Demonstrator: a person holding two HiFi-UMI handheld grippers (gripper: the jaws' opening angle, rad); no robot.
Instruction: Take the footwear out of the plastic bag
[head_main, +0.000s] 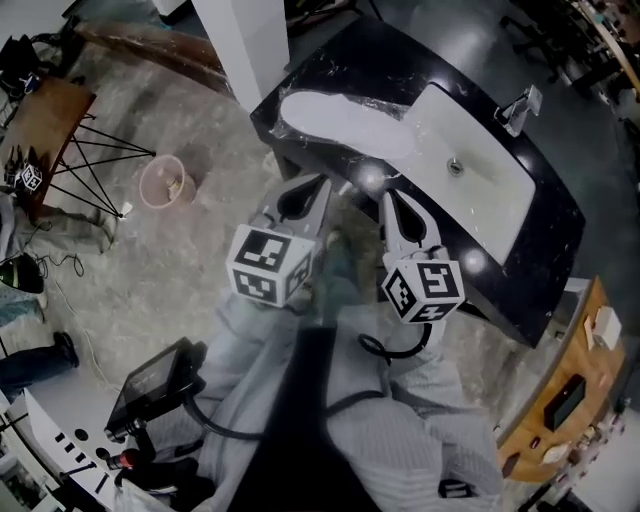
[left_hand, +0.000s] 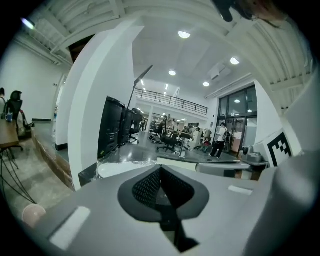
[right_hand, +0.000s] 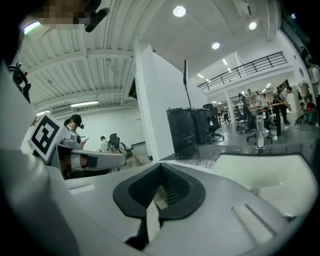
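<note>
A white piece of footwear inside a clear plastic bag (head_main: 340, 122) lies on the black countertop (head_main: 545, 215), left of the white sink (head_main: 480, 170). My left gripper (head_main: 305, 192) hangs in front of the counter's near edge, just short of the bag, shut with nothing in it. My right gripper (head_main: 393, 200) is beside it, nearer the sink, also shut and empty. In the left gripper view the bag (left_hand: 122, 168) shows pale beyond the closed left gripper (left_hand: 160, 171). In the right gripper view the sink (right_hand: 265, 175) lies right of the closed right gripper (right_hand: 161, 168).
A faucet (head_main: 520, 108) stands behind the sink. A white pillar (head_main: 245, 40) rises at the counter's left end. On the floor to the left are a pink bucket (head_main: 160, 182) and a wooden table on black legs (head_main: 45, 120). A wooden shelf (head_main: 570, 400) stands at the right.
</note>
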